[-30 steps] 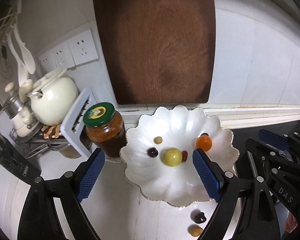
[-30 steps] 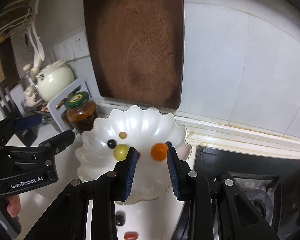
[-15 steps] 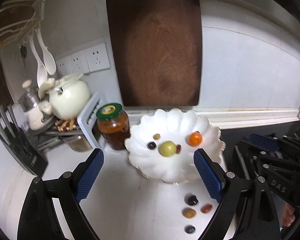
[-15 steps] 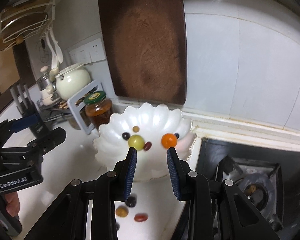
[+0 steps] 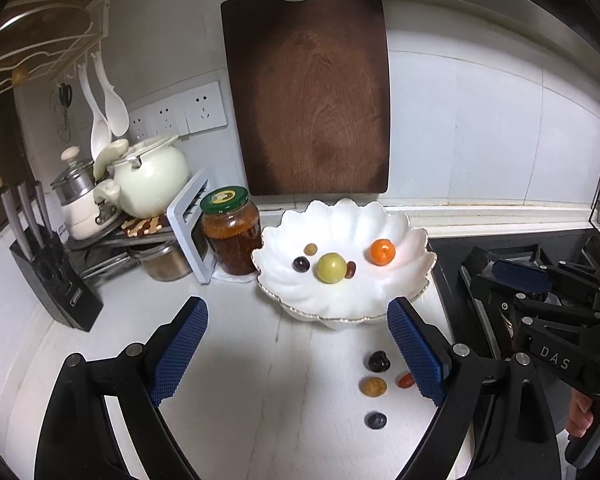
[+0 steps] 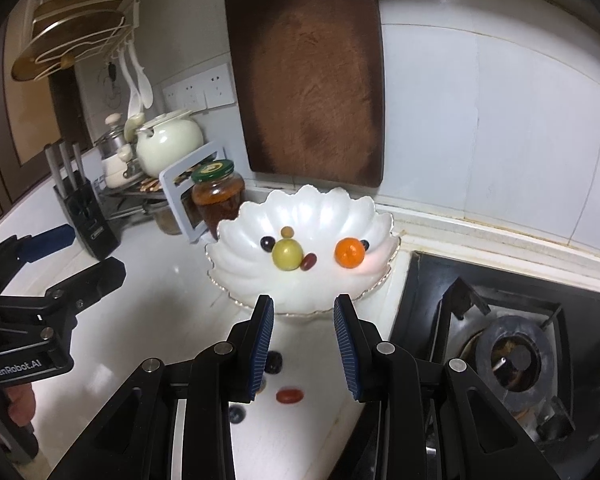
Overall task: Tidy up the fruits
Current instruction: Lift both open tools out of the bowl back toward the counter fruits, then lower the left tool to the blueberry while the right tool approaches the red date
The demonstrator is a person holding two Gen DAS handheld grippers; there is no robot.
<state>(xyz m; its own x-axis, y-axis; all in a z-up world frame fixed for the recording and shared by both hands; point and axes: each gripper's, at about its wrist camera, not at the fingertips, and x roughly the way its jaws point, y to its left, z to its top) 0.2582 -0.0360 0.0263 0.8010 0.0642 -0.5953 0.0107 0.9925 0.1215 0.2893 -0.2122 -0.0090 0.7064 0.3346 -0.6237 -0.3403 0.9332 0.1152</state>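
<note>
We hold both grippers above the white counter [image 5: 260, 380], each facing a scalloped white bowl [image 5: 404, 236] that sits near the wall, just beside the stove [image 6: 500, 344]. Our left gripper [image 5: 298, 350] is released, its blue pads spread wide with nothing between them. Our right gripper [image 6: 304, 344] is also released and empty, though its pads stand much closer together.

Inside the bowl we see a yellow-green fruit [image 5: 331, 267] near the middle, a small dark red fruit [image 5: 351, 269] touching its right side, a dark purple grape [image 5: 301, 264] just to its left, and a small tan fruit [image 5: 310, 249] behind that. An orange fruit [image 5: 382, 252] lies apart from them toward the right of the bowl, and in the right wrist view a small dark berry [image 6: 364, 245] peeks out from behind it.

Four fruits lie on the counter in front of the bowl: a dark plum-coloured one [image 5: 379, 361], a tan one [image 5: 373, 386] just nearer to us, a small red one [image 5: 405, 380] beside the left gripper's right pad, and a blueberry [image 5: 375, 420] nearest of all.

A jar with a green lid [image 5: 231, 234] stands touching the bowl's left edge. A dark wooden cutting board [image 5: 306, 92] hangs on the wall behind, and a knife block [image 5: 56, 280] stands at the far left.
</note>
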